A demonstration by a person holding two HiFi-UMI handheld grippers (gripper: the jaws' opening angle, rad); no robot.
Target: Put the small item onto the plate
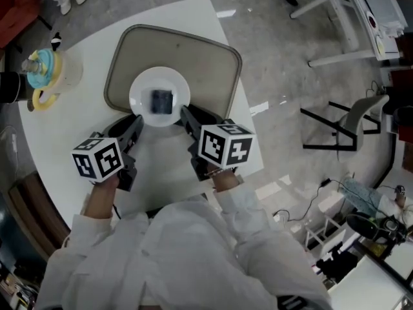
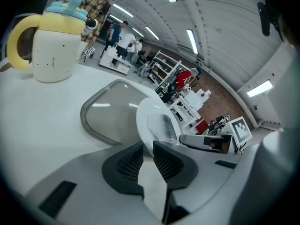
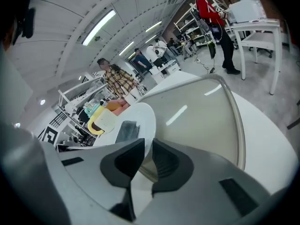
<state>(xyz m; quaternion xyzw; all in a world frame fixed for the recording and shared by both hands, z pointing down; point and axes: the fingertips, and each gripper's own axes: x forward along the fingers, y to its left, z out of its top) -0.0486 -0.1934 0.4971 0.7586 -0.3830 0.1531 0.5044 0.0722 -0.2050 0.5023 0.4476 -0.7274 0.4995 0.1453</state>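
A white plate [image 1: 143, 92] lies over the near part of a grey tray [image 1: 135, 50], with a small dark square item [image 1: 161, 101] at its middle. My left gripper [image 1: 137, 123] is shut on the plate's left rim and my right gripper [image 1: 186, 116] on its right rim. In the left gripper view the plate's rim [image 2: 147, 114] runs between the pads of the left gripper [image 2: 148, 156], with the item [image 2: 166, 125] beyond. The right gripper view shows the plate [image 3: 140, 114] between the right gripper's [image 3: 147, 156] pads, with the item [image 3: 126, 130] on it. Whether the plate rests on the tray or hangs above it, I cannot tell.
A cream jug with a yellow handle and blue lid [image 1: 46, 76] stands at the round white table's [image 1: 71, 141] left edge. The tray's raised rim [image 3: 234, 121] curves round the plate. People and shelves stand far off in the room; chairs are on the floor to the right.
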